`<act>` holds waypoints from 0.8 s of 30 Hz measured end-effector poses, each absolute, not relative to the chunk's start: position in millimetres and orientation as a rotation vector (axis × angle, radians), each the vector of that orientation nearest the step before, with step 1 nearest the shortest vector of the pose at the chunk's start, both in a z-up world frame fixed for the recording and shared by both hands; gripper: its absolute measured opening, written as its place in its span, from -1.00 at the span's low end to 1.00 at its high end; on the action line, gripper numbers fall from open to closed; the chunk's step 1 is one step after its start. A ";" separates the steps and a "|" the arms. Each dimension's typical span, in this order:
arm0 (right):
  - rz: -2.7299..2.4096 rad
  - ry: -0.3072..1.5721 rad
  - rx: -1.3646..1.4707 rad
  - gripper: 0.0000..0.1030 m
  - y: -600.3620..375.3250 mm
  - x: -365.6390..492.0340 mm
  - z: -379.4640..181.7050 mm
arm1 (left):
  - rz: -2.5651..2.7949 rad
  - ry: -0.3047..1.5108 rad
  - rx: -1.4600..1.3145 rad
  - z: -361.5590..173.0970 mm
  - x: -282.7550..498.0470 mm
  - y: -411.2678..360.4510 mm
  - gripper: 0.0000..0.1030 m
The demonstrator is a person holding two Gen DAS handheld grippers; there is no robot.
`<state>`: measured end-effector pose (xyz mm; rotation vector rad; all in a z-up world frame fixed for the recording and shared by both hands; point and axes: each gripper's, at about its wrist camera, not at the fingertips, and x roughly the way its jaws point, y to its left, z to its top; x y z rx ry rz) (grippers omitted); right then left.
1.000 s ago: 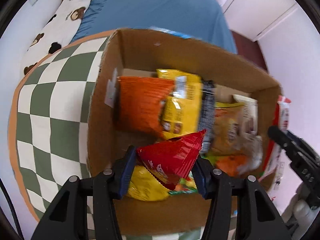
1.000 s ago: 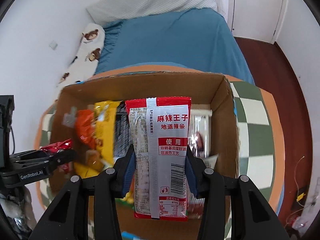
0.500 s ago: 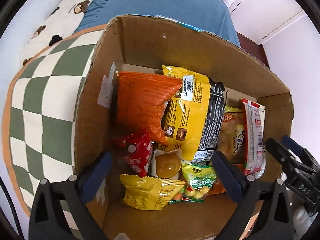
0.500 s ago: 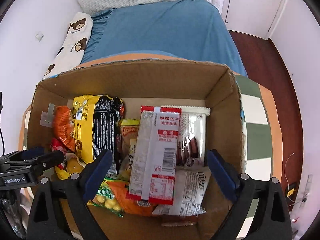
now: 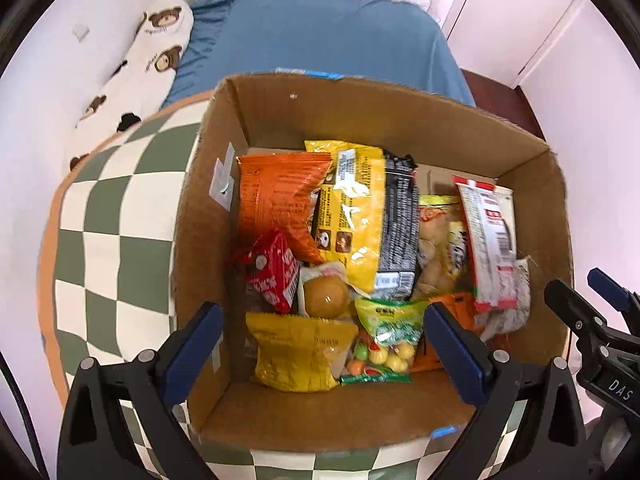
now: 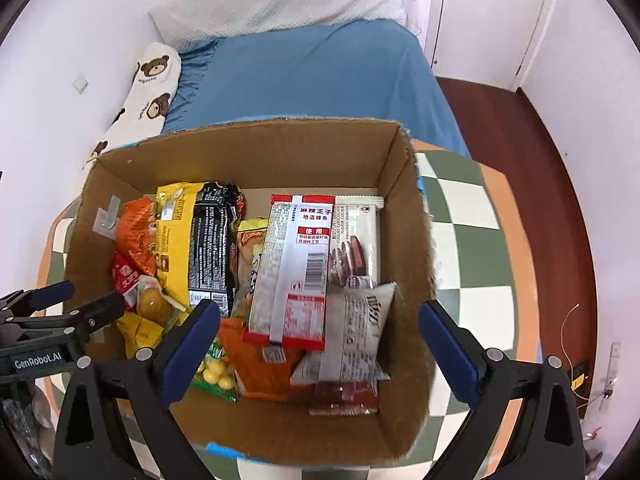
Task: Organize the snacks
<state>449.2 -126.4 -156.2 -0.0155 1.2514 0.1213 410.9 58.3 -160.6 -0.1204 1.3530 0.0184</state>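
Observation:
An open cardboard box (image 5: pixel 400 128) (image 6: pixel 260 160) holds several snack packets. My left gripper (image 5: pixel 320 314) hangs open above its near left part, nothing between the fingers. A small red packet (image 5: pixel 272 276) lies below it beside an orange bag (image 5: pixel 276 204) and a yellow-and-black bag (image 5: pixel 360 216). My right gripper (image 6: pixel 318 308) is above the box's right half, its jaws opening and empty. Under it a long red-and-white packet (image 6: pixel 296 264) lies on a white cookie packet (image 6: pixel 356 240). The other gripper shows at the edge of each view: the right gripper (image 5: pixel 574 280), the left gripper (image 6: pixel 94 298).
The box stands on a green-and-white checkered cloth (image 5: pixel 112 240) with an orange border. Behind it is a bed with a blue sheet (image 6: pixel 312 72) and a bear-print pillow (image 5: pixel 152 52). Dark wooden floor (image 6: pixel 500 120) and white doors lie to the right.
Both grippers went from shut to open. The left let go of the small red packet and the right released the red-and-white packet; both now lie in the box. Both grippers drew back.

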 end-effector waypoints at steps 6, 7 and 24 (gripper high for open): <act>0.126 1.155 -0.022 0.97 -130.8 407.1 -117.5 | 0.005 1.248 -0.090 -124.8 365.1 47.8 0.99; 0.132 1.141 -0.020 0.97 -131.1 398.4 -110.3 | 0.003 1.231 -0.094 -118.0 355.2 46.4 0.99; 0.165 0.919 0.026 0.99 -144.9 247.1 1.6 | -0.017 0.995 -0.075 -11.0 223.0 28.6 0.99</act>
